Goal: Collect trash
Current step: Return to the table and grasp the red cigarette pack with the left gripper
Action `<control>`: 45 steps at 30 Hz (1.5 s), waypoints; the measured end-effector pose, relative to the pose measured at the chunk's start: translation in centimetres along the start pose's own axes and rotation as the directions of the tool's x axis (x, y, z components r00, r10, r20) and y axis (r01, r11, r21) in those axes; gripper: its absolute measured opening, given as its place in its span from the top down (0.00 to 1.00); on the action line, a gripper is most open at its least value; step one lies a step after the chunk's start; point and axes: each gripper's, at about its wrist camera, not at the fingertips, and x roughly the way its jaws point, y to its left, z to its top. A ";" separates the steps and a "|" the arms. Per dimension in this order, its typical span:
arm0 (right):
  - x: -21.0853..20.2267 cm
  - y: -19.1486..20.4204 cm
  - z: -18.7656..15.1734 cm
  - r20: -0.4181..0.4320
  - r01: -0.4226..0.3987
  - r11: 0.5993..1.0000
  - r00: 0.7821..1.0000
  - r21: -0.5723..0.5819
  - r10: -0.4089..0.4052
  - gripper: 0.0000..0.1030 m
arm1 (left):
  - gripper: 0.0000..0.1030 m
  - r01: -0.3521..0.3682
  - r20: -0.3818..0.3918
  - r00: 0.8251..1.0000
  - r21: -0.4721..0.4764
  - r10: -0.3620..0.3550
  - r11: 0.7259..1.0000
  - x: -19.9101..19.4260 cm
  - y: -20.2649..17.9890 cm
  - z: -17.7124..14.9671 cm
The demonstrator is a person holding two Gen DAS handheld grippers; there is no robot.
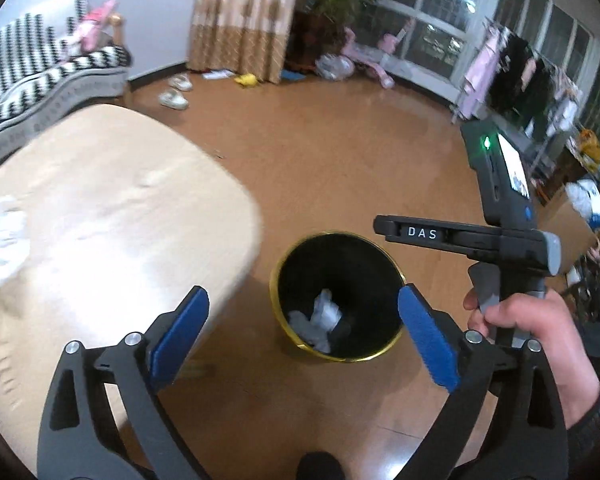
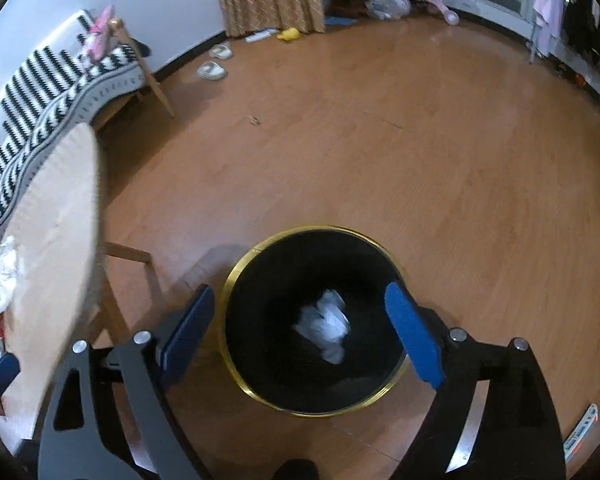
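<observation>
A black trash bin with a gold rim (image 1: 278, 276) (image 2: 228, 280) stands on the wooden floor beside the table. Crumpled white paper (image 1: 322, 322) (image 2: 324, 322) lies inside it. My left gripper (image 1: 304, 332) is open and empty, above the floor near the bin. My right gripper (image 2: 300, 328) is open and empty, right above the bin's mouth. In the left wrist view the right gripper's body (image 1: 500, 240) and the hand holding it show at the right. More crumpled white paper (image 1: 4, 240) (image 2: 6, 276) lies on the light wooden table (image 1: 112, 208) (image 2: 56, 220).
A striped black-and-white sofa (image 1: 28, 68) (image 2: 40, 92) stands behind the table. Slippers (image 1: 174, 98) (image 2: 212, 70), a curtain (image 1: 240, 16), pink toys (image 1: 364, 56) and a clothes rack (image 1: 512, 76) line the far walls. Papers lie on the floor at the right (image 2: 580, 432).
</observation>
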 end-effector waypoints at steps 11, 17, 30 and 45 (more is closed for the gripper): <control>-6.1 23.6 -2.8 0.030 -0.240 0.897 0.962 -0.372 0.270 0.17 | 0.07 -0.341 0.005 0.934 -0.281 0.357 0.897 -13.1 17.4 -5.3; -7.3 36.1 -7.9 -0.063 -0.361 0.769 0.919 -0.527 0.388 0.15 | 0.07 -0.500 -0.079 0.850 -0.432 0.521 0.750 -20.7 28.7 -11.6; -3.3 47.6 -14.3 -0.135 -0.323 0.690 0.940 -0.648 0.314 0.14 | 0.07 -0.550 -0.186 0.812 -0.564 0.554 0.616 -27.4 39.7 -21.3; -1.0 50.0 -15.0 -0.126 -0.284 0.660 0.953 -0.696 0.277 0.14 | 0.06 -0.589 -0.241 0.798 -0.503 0.553 0.632 -24.3 41.8 -21.4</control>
